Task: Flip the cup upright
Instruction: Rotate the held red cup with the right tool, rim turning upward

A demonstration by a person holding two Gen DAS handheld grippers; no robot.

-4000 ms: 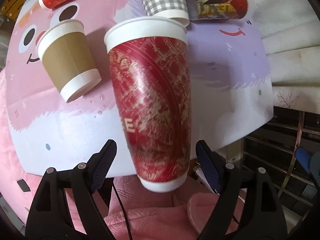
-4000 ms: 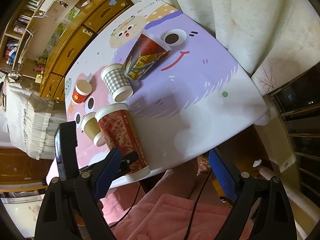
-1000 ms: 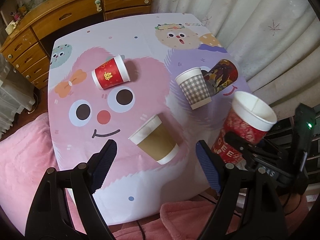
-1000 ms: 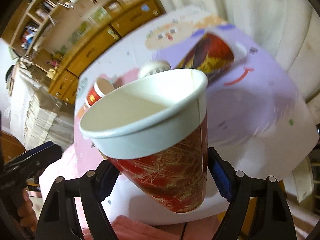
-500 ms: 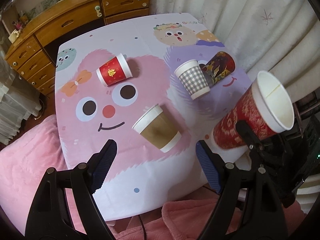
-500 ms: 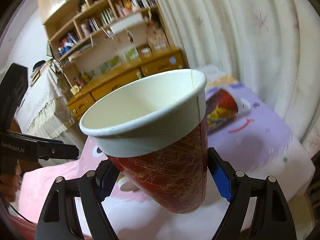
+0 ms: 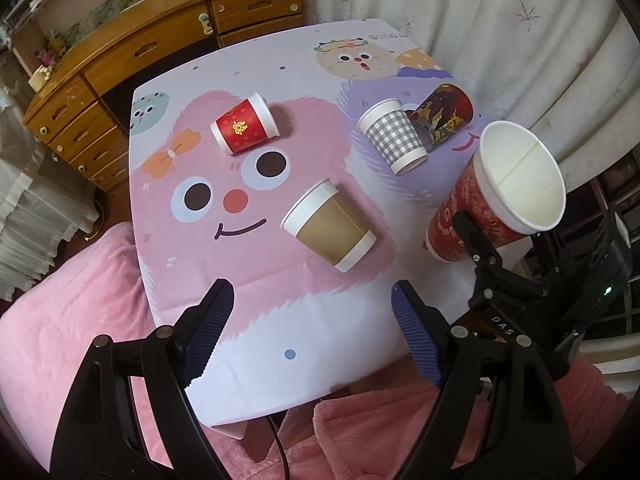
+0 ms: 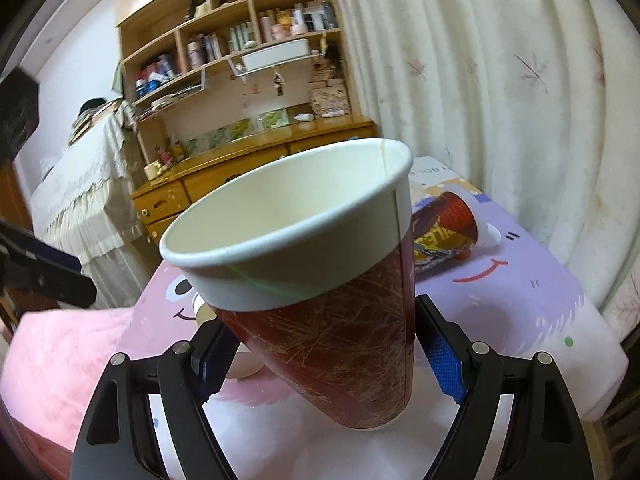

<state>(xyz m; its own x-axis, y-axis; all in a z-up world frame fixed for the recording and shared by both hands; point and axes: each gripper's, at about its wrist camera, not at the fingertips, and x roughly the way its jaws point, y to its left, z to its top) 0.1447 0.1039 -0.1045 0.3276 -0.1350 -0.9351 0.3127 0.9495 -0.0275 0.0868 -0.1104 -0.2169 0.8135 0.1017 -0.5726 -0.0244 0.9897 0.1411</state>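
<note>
A tall red paper cup [image 8: 328,312] with a white rim is held in my right gripper [image 8: 328,360], mouth up and slightly tilted, just above the table's near right corner. It also shows in the left wrist view [image 7: 492,200], with the right gripper [image 7: 500,276] under it. My left gripper [image 7: 312,336] is open and empty, raised over the table's near edge.
Several cups lie on their sides on the cartoon-print table [image 7: 280,320]: a brown one [image 7: 330,226], a small red one [image 7: 244,124], a checked one [image 7: 394,138] and a dark patterned one [image 7: 442,114]. Curtains hang at the right, a wooden dresser stands behind.
The red cup has been turned from lying on its side to nearly upright and lowered towards the table's near right corner. My left gripper let go of it and pulled back and up.
</note>
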